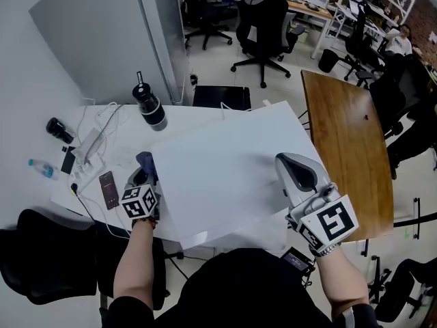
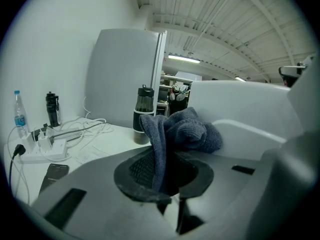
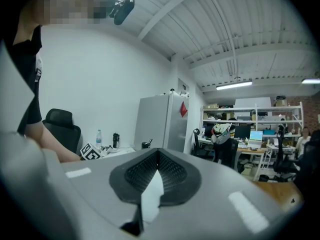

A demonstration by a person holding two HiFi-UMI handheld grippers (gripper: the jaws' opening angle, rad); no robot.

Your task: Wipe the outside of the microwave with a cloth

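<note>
One blue cloth [image 2: 187, 131] is pinched in the left claw [image 1: 141, 180] beside the single white microwave [image 1: 225, 176] on the worktop [image 1: 198, 117]. The right claw [image 1: 295, 166] is closed and empty at the microwave's right edge. Three bottles [image 1: 150, 106] stand nearby, their labels too small to read.

The head view is bright and evenly lit from above. The flat top of the white box-shaped microwave [image 1: 225, 176] is nearly washed out, with only faint soft shadow at its 6 o'clock edge. The glossy brown wooden table [image 1: 348, 142] at 3 o'clock carries a dull sheen. Both gripper views are fisheye, with black corners, bowed lines near the rim and a soft foreground at 6 o'clock. In the left gripper view a long fluorescent ceiling tube [image 2: 184, 59] glows at 12 o'clock, the tint is cool and greenish, and the dark blue terry cloth [image 2: 182, 131] is sharp.
</note>
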